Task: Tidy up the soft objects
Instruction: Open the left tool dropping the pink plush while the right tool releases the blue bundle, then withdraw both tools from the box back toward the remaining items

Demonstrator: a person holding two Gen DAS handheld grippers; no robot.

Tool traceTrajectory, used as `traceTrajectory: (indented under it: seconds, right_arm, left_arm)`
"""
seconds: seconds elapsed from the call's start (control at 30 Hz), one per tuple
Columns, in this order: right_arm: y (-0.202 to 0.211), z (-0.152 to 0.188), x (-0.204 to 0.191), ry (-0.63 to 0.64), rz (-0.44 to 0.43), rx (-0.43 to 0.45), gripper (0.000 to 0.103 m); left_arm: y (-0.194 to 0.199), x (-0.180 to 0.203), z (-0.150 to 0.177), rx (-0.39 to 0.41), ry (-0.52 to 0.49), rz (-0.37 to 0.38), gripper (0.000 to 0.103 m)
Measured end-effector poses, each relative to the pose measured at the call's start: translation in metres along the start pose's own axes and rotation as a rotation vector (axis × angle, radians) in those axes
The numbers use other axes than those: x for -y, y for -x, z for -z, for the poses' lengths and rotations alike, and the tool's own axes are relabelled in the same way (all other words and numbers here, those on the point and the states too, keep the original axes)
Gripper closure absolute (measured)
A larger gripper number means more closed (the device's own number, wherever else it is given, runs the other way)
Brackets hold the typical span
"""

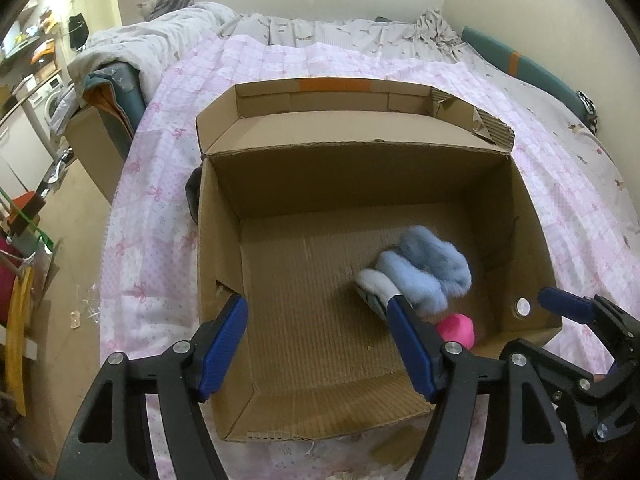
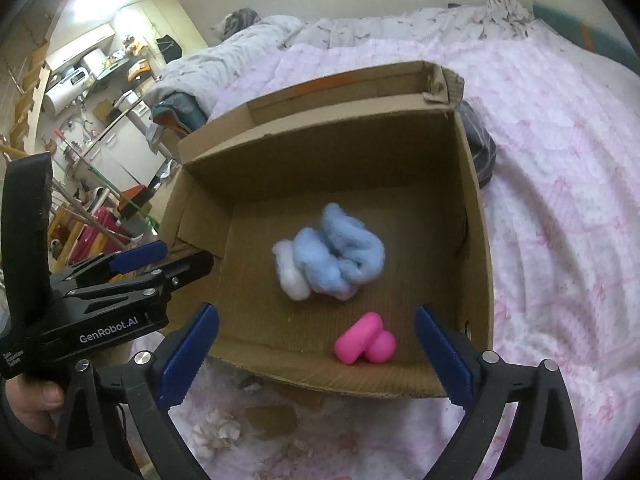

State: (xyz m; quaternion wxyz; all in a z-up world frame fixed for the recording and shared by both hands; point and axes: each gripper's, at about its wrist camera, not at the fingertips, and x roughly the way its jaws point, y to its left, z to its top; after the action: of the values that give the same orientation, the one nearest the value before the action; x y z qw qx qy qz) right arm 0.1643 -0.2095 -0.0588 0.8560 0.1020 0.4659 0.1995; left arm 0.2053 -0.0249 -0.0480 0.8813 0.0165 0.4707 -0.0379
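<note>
Left gripper (image 1: 316,322) tilted steeply down over the near rim of the open brown cardboard box (image 2: 474,216) on the pink patterned bed quilt (image 1: 160,184), jaws released, nothing between them. Right gripper (image 2: 316,332) angled down likewise, jaws spread wide and empty above the near wall. Inside on the box floor: fluffy blue-and-white wool bundle (image 2: 330,254), small bright pink rubbery toy (image 2: 366,338) just nearer.

White lettering reading "GenRobot.AI" runs along the black body of the left gripper (image 2: 160,258); nothing else is legible.
</note>
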Motion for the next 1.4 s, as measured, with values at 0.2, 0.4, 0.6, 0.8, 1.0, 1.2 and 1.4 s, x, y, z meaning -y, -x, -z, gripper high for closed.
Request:
traceTrajectory:
  seconds: [0.2,0.4,0.6,0.8,1.0,1.2,1.4]
  right_arm:
    - [0.001,-0.001,0.001,0.004,0.01,0.014,0.0]
    - [0.002,-0.002,0.003,0.001,0.01,0.02,0.0]
    - [0.007,-0.001,0.002,0.002,0.018,0.032,0.0]
    - [0.012,0.004,0.0,0.005,0.034,0.038,0.0]
    - [0.024,0.013,-0.002,0.015,0.056,0.036,0.0]
    - [0.039,0.024,-0.005,0.001,0.057,0.05,0.0]
    - [0.053,0.038,-0.011,-0.004,0.055,0.051,0.0]
  left_arm:
    - [0.0,0.0,0.0,0.001,-0.001,-0.004,0.033]
    - [0.001,-0.001,0.0,0.006,0.005,-0.008,0.033]
    - [0.013,-0.006,0.003,0.027,0.014,-0.017,0.033]
    - [0.029,-0.015,0.004,0.02,0.045,-0.013,0.033]
    - [0.052,-0.028,0.021,0.03,0.063,-0.024,0.033]
    - [0.069,-0.033,0.04,0.033,0.055,-0.043,0.033]
    - [0.081,-0.035,0.059,0.021,0.063,-0.045,0.033]
